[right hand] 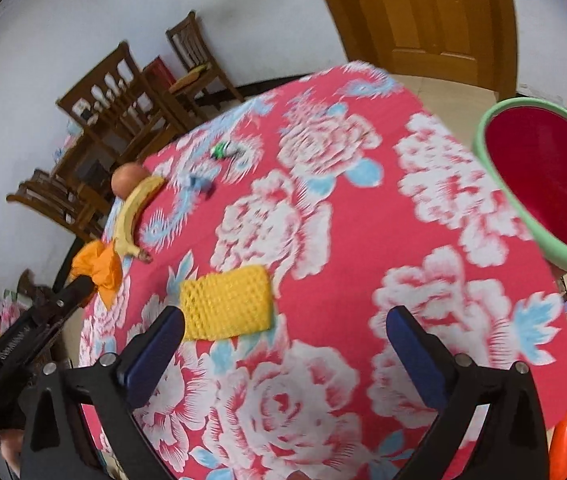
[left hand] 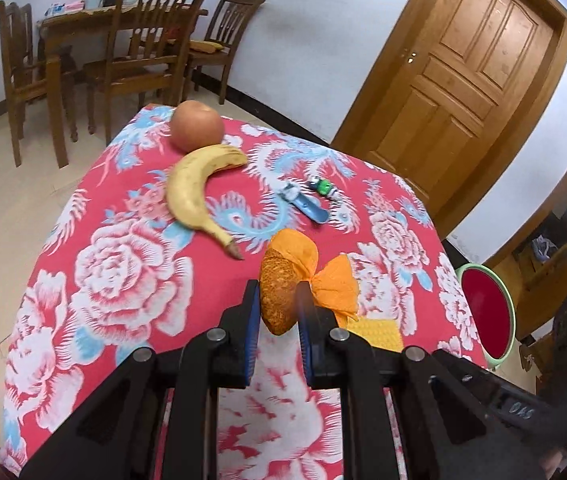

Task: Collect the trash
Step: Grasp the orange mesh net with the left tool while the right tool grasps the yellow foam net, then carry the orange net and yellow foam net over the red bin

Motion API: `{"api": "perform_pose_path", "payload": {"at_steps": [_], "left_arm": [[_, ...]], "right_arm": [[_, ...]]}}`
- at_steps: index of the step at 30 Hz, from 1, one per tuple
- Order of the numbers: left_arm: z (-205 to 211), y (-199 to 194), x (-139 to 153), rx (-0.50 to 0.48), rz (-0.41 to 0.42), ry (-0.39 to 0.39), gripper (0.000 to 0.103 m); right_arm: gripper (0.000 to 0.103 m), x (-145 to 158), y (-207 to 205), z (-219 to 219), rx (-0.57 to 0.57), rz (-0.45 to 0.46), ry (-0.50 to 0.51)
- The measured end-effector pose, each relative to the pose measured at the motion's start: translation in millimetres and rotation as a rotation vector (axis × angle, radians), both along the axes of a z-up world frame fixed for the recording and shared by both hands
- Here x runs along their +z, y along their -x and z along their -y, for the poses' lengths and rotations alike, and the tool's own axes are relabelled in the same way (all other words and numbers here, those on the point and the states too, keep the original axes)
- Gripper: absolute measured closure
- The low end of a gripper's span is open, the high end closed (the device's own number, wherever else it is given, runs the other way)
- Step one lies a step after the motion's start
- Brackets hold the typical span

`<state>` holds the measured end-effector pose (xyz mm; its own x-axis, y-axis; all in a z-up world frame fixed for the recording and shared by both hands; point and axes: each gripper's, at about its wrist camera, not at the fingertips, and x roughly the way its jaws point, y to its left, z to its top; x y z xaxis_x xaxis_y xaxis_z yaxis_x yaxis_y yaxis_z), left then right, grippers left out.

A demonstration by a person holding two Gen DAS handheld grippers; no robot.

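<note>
So the left gripper (left hand: 279, 300) is clamped on an orange wrapper (left hand: 289, 280), the right gripper (right hand: 283, 332) gapes empty, while the yellow foam net (right hand: 227, 304), small wrappers (left hand: 311, 200) and empty bin (right hand: 499, 184) wait.

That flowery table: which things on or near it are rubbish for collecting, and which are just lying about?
Likely for the job:
- orange crumpled wrapper, in the left gripper
- yellow foam net sleeve
- small blue and green wrappers
- red green-rimmed bin
- open right gripper

Probably lying about:
- yellow banana
- round apple

both wrist views close, angled down, sharing floral tablecloth (left hand: 115, 280), banana (right hand: 133, 216)
</note>
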<state>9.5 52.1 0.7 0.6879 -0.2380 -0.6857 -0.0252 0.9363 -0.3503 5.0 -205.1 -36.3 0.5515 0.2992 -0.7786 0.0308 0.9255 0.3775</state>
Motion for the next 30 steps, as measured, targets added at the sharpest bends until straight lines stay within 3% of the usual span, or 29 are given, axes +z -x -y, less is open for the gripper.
{"api": "perform_pose_path", "payload": {"at_steps": [7, 11, 12, 14, 15, 23, 25, 30], "left_arm": [[-23, 4, -2, 0.046, 0.003, 0.018, 0.086], [-29, 3, -6, 0.055, -0.003, 0.029, 0.086], [-30, 3, -7, 0.056, -0.007, 0.032, 0.086], [-29, 1, -9, 0.052, -0.012, 0.034, 0.086], [-28, 1, -10, 0.049, -0.014, 0.035, 0.086], [-16, -2, -14, 0.018, -0.022, 0.033, 0.086], [-12, -1, -12, 0.011, -0.019, 0.026, 0.086], [0, 0, -7, -0.013, -0.014, 0.019, 0.086]], "right_arm": [[0.002, -16, -10, -41, 0.067, -0.011, 0.074], [0.023, -25, -17, -51, 0.076, -0.015, 0.111], [0.023, -28, -19, -50, 0.076, -0.023, 0.105], [0.035, -27, -19, -51, 0.066, -0.001, 0.126], [0.037, -28, -20, -51, 0.071, -0.006, 0.130], [0.081, -29, -18, -61, 0.115, 0.020, 0.129], [0.088, -26, -15, -60, 0.115, 0.037, 0.132], [0.090, -17, -8, -46, 0.106, 0.060, 0.077]]}}
